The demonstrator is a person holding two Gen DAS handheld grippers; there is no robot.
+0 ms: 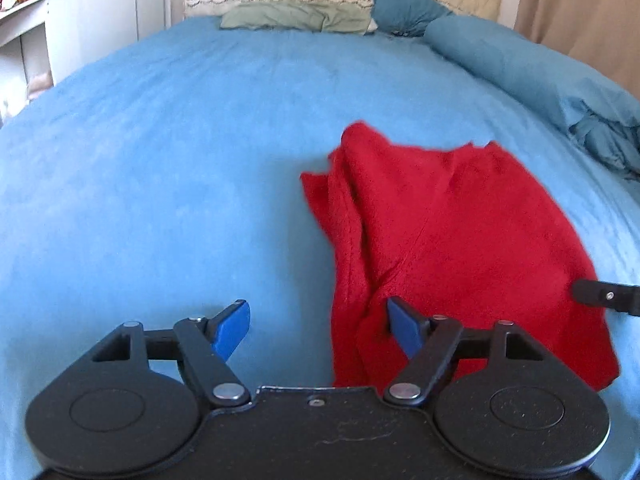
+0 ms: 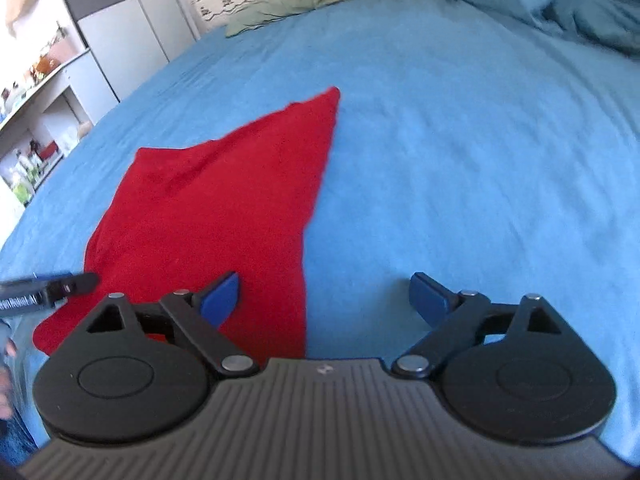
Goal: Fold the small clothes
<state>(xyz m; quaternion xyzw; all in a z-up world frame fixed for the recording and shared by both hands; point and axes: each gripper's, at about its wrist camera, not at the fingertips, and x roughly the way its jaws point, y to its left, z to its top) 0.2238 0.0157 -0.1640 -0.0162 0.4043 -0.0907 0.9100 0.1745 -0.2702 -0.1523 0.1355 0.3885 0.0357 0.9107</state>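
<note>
A red fleece-like garment (image 1: 452, 240) lies rumpled on the blue bedspread (image 1: 160, 160), at about 3 o'clock from the centre of the left wrist view and about 9 o'clock in the right wrist view, where it tapers to a point at its far end. Its left side is bunched into long ridges; the rest lies fairly flat.

The left gripper (image 1: 320, 326) hovers over the near edge with its jaws wide and nothing held; the blue pad (image 1: 404, 330) on its right finger sits over the bunched folds, the other over bare bedspread. The right gripper (image 2: 326, 298) is likewise spread wide and empty, straddling the garment's right-hand edge at the near end.

The cloth looks soft, light and limp, so it will likely sag and drape rather than hold a shape, and its nap should grip the pads well. Sensible holds appear to be the two near corners, one per gripper, pinching a single layer at the hem so the bunched side can be pulled flat before any fold. Grabbing the ridges risks catching several layers at once.

A green pillow (image 1: 296, 16) and a teal duvet (image 1: 520, 68) lie well apart, toward 12 and 2 o'clock.
</note>
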